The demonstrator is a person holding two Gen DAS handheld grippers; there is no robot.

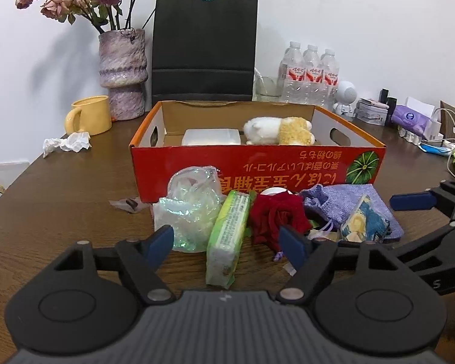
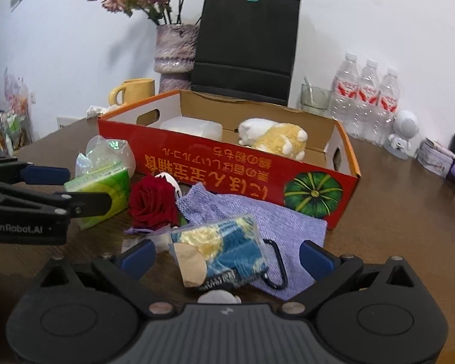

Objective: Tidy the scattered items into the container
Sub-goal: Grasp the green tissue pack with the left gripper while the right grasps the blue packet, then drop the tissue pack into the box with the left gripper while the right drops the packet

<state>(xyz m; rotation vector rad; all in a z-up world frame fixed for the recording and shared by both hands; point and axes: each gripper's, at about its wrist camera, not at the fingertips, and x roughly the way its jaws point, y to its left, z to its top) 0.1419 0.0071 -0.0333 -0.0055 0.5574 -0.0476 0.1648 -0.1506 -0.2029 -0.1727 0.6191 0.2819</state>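
Closing on the green pack (image 1: 224,242), the open, empty left tool (image 1: 227,239) risks the rose (image 1: 276,215) being snagged alongside; the right tool (image 2: 226,257) is also spread.

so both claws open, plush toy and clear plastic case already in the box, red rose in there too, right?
Not the rose. The left wrist view shows the red rose on the table in front of the box, among the scattered items. The rest holds: the left claw and right claw are open, and the plush toy and clear plastic case lie inside.
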